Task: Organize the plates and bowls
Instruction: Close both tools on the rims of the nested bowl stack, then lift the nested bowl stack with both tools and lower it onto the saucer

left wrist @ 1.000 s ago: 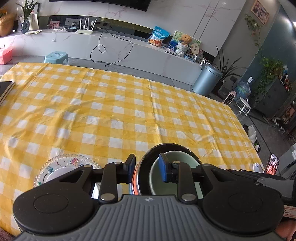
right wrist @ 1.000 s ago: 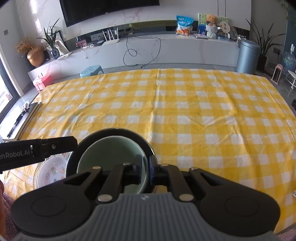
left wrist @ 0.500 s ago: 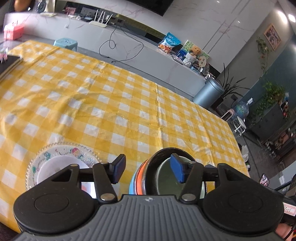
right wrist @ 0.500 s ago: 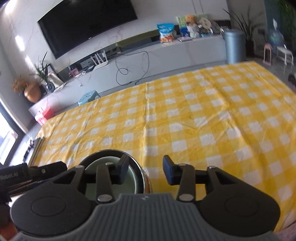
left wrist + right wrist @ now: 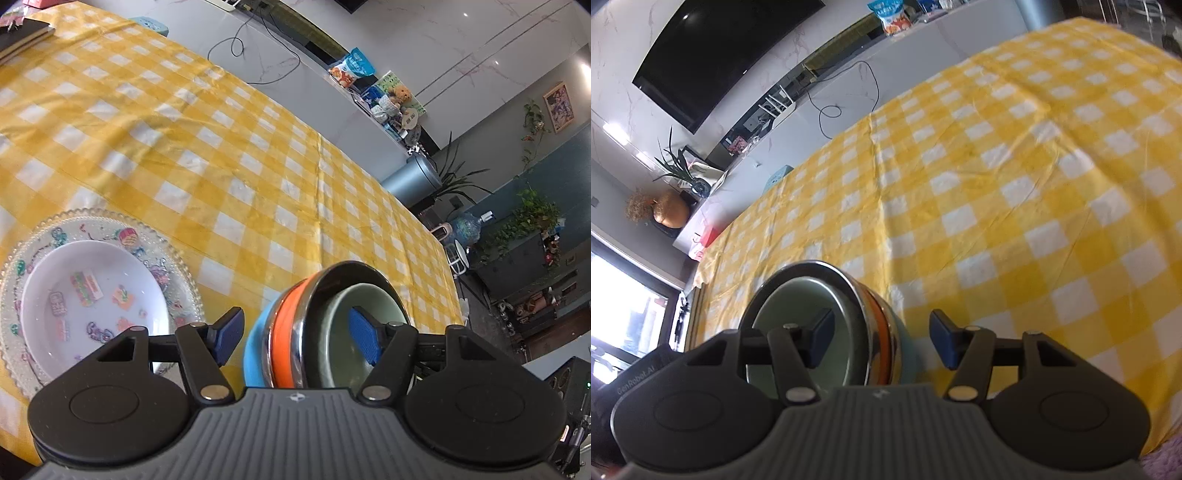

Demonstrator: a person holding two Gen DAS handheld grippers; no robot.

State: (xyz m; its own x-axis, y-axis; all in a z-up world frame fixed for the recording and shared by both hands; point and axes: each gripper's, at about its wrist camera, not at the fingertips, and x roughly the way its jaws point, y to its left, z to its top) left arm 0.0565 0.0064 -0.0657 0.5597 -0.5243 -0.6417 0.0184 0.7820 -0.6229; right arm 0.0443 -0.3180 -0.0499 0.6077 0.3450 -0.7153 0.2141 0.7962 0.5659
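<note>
Both grippers just opened around the stacked bowls.
Left gripper (image 5: 297, 334) and right gripper (image 5: 881, 338) stand wide, pads off the pale green bowl (image 5: 354, 314) nested in the steel, orange and blue bowls (image 5: 284, 332).

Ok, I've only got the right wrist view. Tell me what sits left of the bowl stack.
Observer: A white plate rests on a beaded glass plate, just left of the bowl stack.
Operator: Now report the left gripper's fingers.
Observer: The left gripper has just been opening. Its fingers straddle the stack's rim without pressing it, one outside and one inside the green bowl.
</note>
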